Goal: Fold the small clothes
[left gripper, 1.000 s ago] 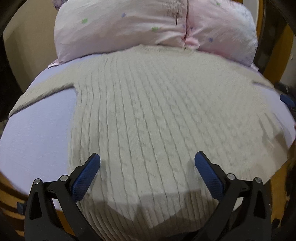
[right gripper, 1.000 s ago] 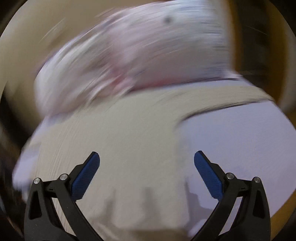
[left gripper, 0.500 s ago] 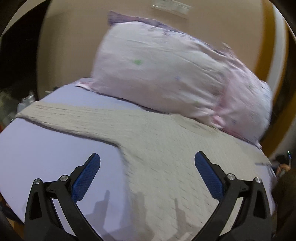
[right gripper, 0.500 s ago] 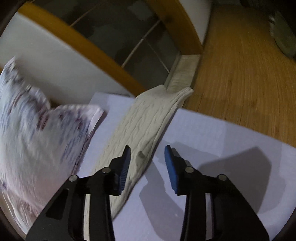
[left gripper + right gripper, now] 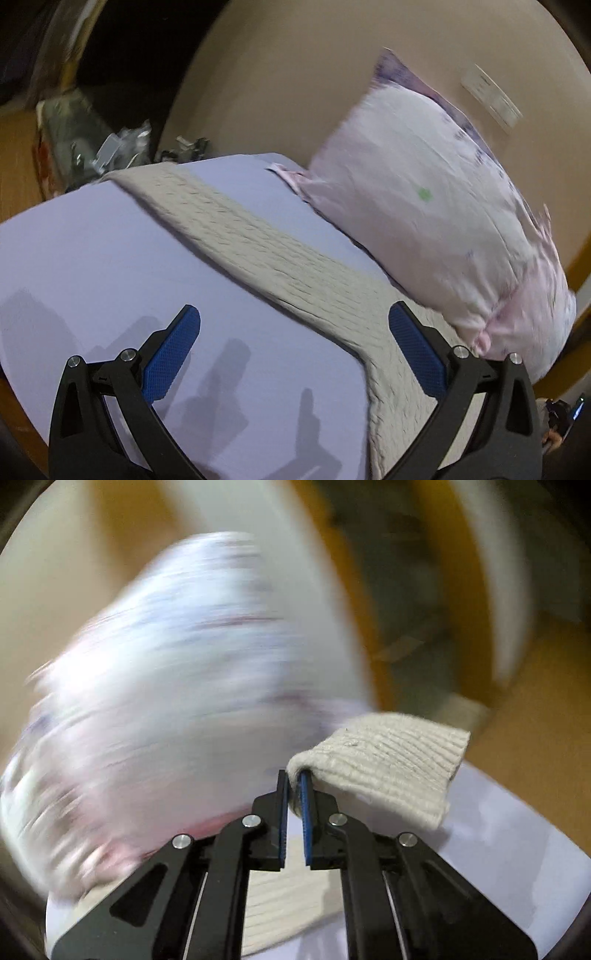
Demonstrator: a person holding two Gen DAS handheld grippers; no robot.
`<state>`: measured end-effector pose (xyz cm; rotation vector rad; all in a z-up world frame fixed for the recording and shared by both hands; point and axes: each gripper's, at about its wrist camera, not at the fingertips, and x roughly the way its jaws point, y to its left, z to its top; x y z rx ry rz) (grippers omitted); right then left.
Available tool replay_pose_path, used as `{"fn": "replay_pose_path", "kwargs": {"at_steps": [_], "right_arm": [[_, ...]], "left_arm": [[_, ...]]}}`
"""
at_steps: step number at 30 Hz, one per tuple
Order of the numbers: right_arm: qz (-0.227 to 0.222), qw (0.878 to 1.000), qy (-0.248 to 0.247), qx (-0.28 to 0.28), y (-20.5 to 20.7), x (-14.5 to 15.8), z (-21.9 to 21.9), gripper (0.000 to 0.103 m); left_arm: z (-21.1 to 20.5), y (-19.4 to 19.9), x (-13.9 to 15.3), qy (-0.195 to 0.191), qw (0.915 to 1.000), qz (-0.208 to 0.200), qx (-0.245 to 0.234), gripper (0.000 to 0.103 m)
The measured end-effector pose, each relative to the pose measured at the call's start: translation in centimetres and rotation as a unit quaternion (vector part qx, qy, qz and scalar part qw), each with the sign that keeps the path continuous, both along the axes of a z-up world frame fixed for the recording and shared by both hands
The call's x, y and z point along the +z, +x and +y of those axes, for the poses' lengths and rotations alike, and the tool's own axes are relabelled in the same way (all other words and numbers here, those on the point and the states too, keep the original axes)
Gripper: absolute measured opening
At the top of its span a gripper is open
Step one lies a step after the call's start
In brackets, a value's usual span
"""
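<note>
Right gripper (image 5: 294, 775) is pinching the sweater cuff (image 5: 384, 764) thinly, risking slippage mid-fold, while left gripper (image 5: 294, 325), jaws spread wide, is hovering empty above the other sleeve (image 5: 255, 243).

Open left hand-held gripper (image 5: 293, 345), sweater sleeve (image 5: 255, 243), pillow (image 5: 436, 221)

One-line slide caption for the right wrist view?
Right gripper shut on sweater cuff, lifted above the lavender sheet; blurred pillow behind.

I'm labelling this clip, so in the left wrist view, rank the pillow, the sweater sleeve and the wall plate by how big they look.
1. Pillow, largest.
2. Sweater sleeve, smaller, though its near end runs out of frame.
3. Wall plate, clearly smallest, but also farthest away.
</note>
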<state>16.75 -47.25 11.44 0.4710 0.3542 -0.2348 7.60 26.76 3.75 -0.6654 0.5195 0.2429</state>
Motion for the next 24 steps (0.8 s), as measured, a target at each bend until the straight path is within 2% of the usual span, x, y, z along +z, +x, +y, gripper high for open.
{"fn": "replay_pose_path", "kwargs": {"at_steps": [1, 3, 6, 8, 10, 11, 12, 13, 14, 15, 16, 17, 19, 22, 24], "right_arm": [[-0.011, 0.998, -0.016, 0.052, 1.0, 1.2, 4.4, 0.006], [-0.016, 0.992, -0.03, 0.124, 2.7, 2.0, 10.5, 0.006], [0.007, 0.968, -0.043, 0.247, 6.0, 1.0, 21.2, 0.006], [0.053, 0.944, -0.062, 0.32, 8.0, -1.7, 28.8, 0.006], [0.133, 0.909, -0.086, 0.385, 9.3, -5.8, 35.3, 0.01], [0.169, 0.892, -0.085, 0.409, 9.1, -7.5, 37.4, 0.011], [0.192, 0.881, -0.083, 0.424, 8.7, -8.5, 38.6, 0.012], [0.202, 0.876, -0.081, 0.43, 8.1, -8.8, 39.2, 0.02], [0.195, 0.879, -0.079, 0.428, 7.0, -8.6, 39.0, 0.027], [0.174, 0.889, -0.072, 0.417, 6.1, -7.6, 38.0, 0.046], [0.162, 0.895, -0.067, 0.409, 5.4, -7.0, 37.2, 0.059], [0.142, 0.905, -0.058, 0.396, 4.5, -6.0, 35.7, 0.061], [0.131, 0.913, -0.045, 0.383, 4.4, -4.8, 34.0, 0.063], [0.135, 0.922, -0.018, 0.362, 4.1, -5.2, 30.4, 0.066], [0.142, 0.923, 0.001, 0.356, 3.9, -5.8, 28.8, 0.066]], "left_arm": [[0.4, 0.0, -0.1, -0.006, 1.0, 0.003, 0.006, 0.102], [1.2, 0.0, -0.4, -0.018, 0.9996, 0.007, 0.018, 0.102], [2.4, 0.6, -0.9, -0.037, 0.9986, 0.024, 0.027, 0.102], [3.1, 1.0, -1.2, -0.053, 0.9973, 0.035, 0.035, 0.102], [4.0, 1.3, -1.6, -0.07, 0.9955, 0.042, 0.048, 0.102], [4.4, 1.4, -1.8, -0.075, 0.995, 0.042, 0.05, 0.102], [4.7, 1.6, -1.9, -0.081, 0.9943, 0.045, 0.054, 0.102], [5.2, 1.8, -2.1, -0.089, 0.9933, 0.046, 0.058, 0.102], [5.7, 2.1, -2.2, -0.095, 0.9926, 0.046, 0.06, 0.101], [6.1, 2.3, -2.3, -0.099, 0.9919, 0.048, 0.063, 0.101], [6.8, 2.7, -2.4, -0.104, 0.9911, 0.049, 0.067, 0.099], [7.4, 3.1, -2.6, -0.111, 0.99, 0.05, 0.071, 0.096], [8.4, 3.8, -3.0, -0.126, 0.9876, 0.047, 0.081, 0.09], [10.0, 4.5, -3.3, -0.146, 0.9831, 0.041, 0.103, 0.08], [10.8, 4.9, -3.5, -0.156, 0.9803, 0.04, 0.115, 0.072]]}}
